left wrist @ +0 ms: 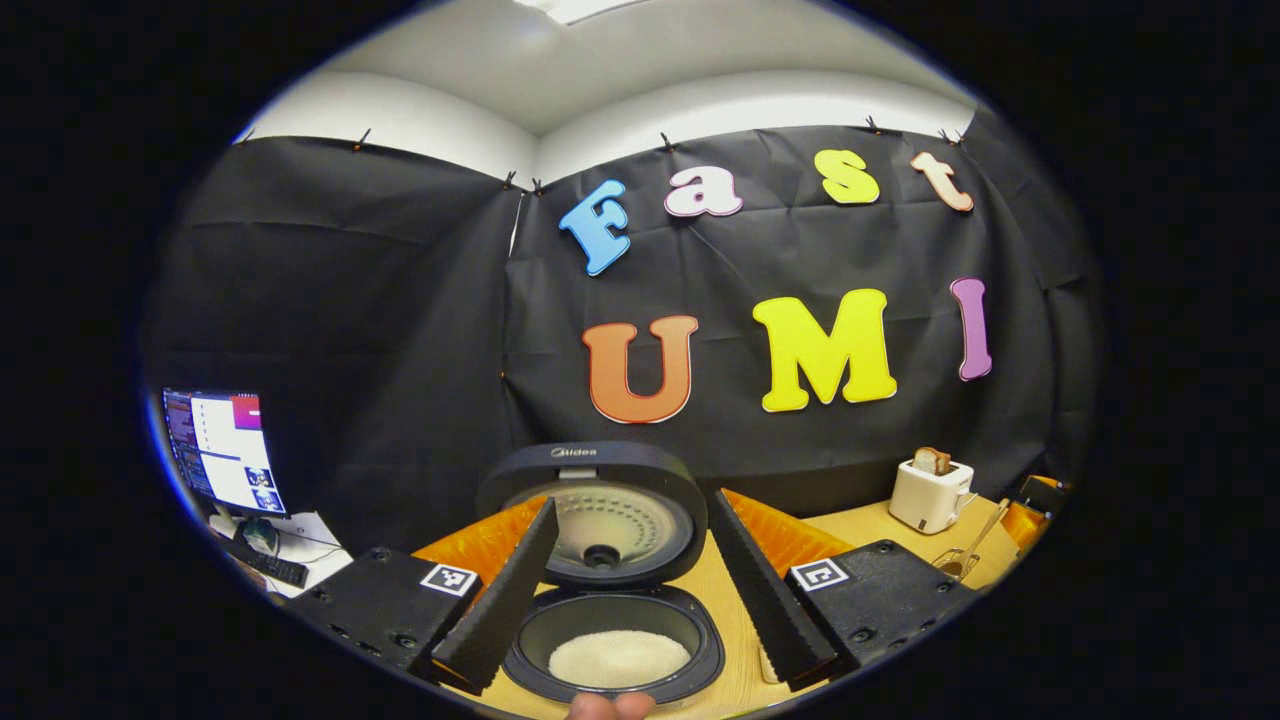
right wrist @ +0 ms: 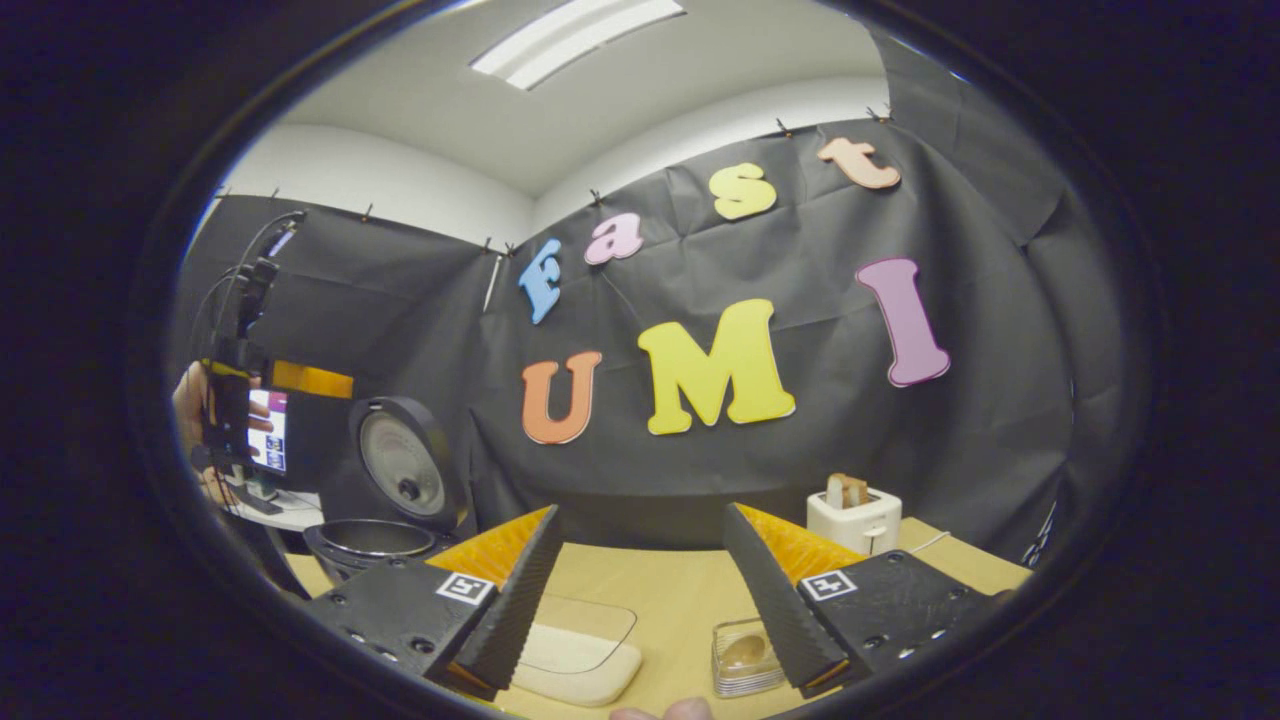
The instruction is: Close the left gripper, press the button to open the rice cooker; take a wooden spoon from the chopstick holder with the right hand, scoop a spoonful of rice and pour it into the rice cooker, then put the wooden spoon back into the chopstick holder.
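Above the open rice cooker [left wrist: 612, 610], the left tool [left wrist: 630, 590] hung with its fingers spread wide, holding nothing; white rice lay in the pot and the lid [left wrist: 592, 512] stood upright behind. Over the wooden worktop [right wrist: 672, 590], the right tool [right wrist: 640, 610] was equally wide apart and empty, a clear dish [right wrist: 742, 655] just beside one finger, a toaster [right wrist: 853, 520] beyond.

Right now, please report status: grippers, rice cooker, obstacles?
Left gripper open, over rice cooker, lid up, rice inside. Right gripper open, holding nothing, over table. Toaster far right.
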Tool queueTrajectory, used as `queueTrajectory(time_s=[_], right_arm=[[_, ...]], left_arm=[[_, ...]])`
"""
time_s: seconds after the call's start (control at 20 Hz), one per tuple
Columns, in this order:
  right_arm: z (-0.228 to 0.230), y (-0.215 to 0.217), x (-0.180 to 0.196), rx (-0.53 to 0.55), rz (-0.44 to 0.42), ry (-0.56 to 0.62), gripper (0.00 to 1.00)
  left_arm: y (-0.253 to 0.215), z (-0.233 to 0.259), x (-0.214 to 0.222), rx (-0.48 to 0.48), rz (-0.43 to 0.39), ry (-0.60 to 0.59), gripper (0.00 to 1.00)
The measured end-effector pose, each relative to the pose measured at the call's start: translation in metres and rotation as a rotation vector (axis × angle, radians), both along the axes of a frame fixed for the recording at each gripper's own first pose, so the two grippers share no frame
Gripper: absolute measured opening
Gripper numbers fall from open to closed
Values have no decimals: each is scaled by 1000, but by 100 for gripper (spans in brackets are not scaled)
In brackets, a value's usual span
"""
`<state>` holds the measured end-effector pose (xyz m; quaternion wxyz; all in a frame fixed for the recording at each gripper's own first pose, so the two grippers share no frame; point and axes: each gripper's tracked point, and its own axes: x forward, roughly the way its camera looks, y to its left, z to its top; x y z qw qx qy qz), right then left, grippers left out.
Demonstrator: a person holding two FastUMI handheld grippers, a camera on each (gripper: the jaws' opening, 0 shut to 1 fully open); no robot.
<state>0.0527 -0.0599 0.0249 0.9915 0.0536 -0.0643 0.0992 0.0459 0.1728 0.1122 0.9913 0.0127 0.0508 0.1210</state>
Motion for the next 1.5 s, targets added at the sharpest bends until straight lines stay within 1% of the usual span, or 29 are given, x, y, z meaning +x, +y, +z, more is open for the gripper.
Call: queueTrajectory(time_s=[0.05, 0.1, 0.15, 0.2, 0.35, 0.4, 0.55, 0.6, 0.9, 0.95, 1.0, 1.05, 1.2, 1.35, 1.5], right_arm=[[1, -2, -2, 1, 5, -3, 95], [1, -4, -4, 3, 8, -6, 95], [1, -7, -6, 6, 7, -9, 95], [0, -10, -7, 15, 7, -10, 95], [-4, -19, -9, 46, 7, -6, 95], [-4, -24, -10, 56, 2, -4, 95], [-6, -29, -9, 81, -2, 6, 95], [-7, -30, -9, 85, -4, 6, 95], [-12, -28, -12, 116, 14, 15, 95], [-13, -27, -12, 122, 18, 20, 95], [-15, -27, -13, 126, 22, 23, 95], [-15, -27, -12, 128, 20, 25, 95], [-18, -25, -13, 142, 27, 31, 95], [-18, -15, -15, 138, 44, 40, 95], [-15, -5, -23, 121, 55, 25, 95]], left_arm=[[3, 8, 9, -8, -8, 7, 98], [9, 16, 17, -20, -10, 13, 93], [17, 23, 25, -36, -6, 22, 98], [22, 28, 36, -47, -11, 34, 98], [52, 35, 60, 0, 25, 101, 98], [58, 35, 67, -2, 25, 121, 98], [67, 29, 90, -60, 13, 176, 98], [72, 25, 99, -71, 22, 200, 98], [79, -9, 125, -117, 38, 354, 98], [82, -15, 127, -118, 47, 376, 98], [82, -20, 126, -122, 50, 402, 100], [81, -24, 124, -129, 54, 420, 98], [78, -25, 121, -123, 50, 437, 98], [75, -27, 113, -134, 30, 449, 98], [68, -31, 95, -139, 17, 465, 99]])
